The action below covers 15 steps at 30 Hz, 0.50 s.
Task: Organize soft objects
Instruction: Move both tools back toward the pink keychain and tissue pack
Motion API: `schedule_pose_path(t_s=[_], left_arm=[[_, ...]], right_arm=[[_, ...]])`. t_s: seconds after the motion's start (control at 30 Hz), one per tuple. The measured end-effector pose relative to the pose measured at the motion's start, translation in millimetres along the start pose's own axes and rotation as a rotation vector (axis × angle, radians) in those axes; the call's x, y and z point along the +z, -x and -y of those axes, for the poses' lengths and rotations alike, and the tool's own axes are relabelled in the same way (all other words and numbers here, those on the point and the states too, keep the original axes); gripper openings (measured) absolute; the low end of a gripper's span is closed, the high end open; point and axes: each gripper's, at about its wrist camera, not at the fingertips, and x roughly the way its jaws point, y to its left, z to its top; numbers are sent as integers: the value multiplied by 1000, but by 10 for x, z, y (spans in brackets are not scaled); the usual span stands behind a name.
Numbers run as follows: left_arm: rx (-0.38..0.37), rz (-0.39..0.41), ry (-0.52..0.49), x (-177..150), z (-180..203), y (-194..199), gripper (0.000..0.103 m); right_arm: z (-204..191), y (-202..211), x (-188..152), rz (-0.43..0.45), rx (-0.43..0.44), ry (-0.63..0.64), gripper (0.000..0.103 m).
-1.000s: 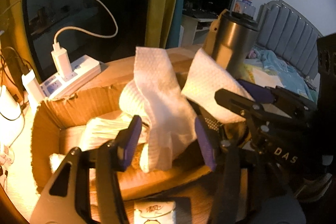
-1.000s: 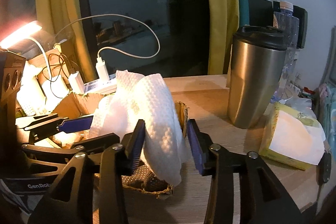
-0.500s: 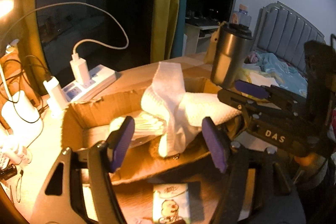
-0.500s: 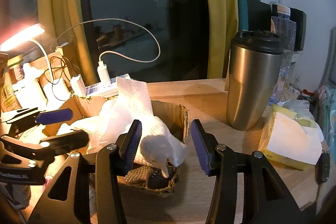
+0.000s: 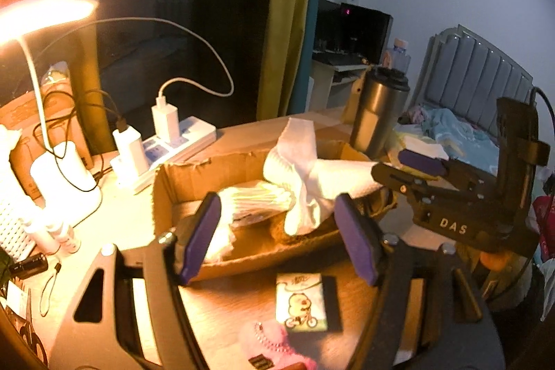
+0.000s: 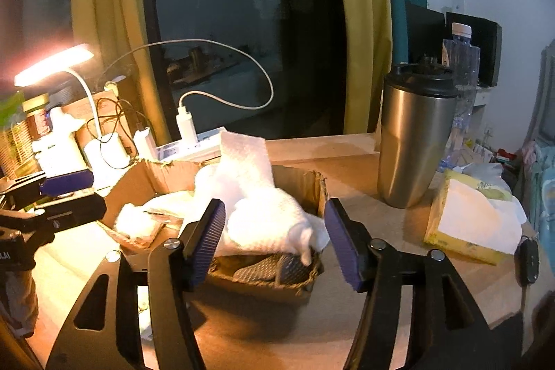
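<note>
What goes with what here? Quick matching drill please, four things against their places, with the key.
Things:
1. white towel
2. steel tumbler
3. tissue pack with the cartoon
4. yellow tissue box

Places:
A. flat on the table, in front of the cardboard box
B. draped inside the cardboard box, one corner sticking up
C. on the table right of the tumbler, a white sheet lying over it
D. upright on the table, just right of the cardboard box

Pairs: 1-B, 2-D, 3-A, 4-C
</note>
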Motion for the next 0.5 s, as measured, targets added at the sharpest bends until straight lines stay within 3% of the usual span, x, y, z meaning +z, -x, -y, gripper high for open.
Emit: schedule_pose_path(t_s=[0.2, 0.33, 0.5], left_arm=[[5, 24, 0, -83, -35, 194, 70], [10, 32, 13, -157, -74, 278, 84], [11, 29, 44, -276, -166, 319, 85]], right_arm=[[-124, 151, -55, -8, 18, 1, 65], [-235, 209, -87, -25, 37, 15, 72], [-377, 254, -153, -48, 64, 29, 78]])
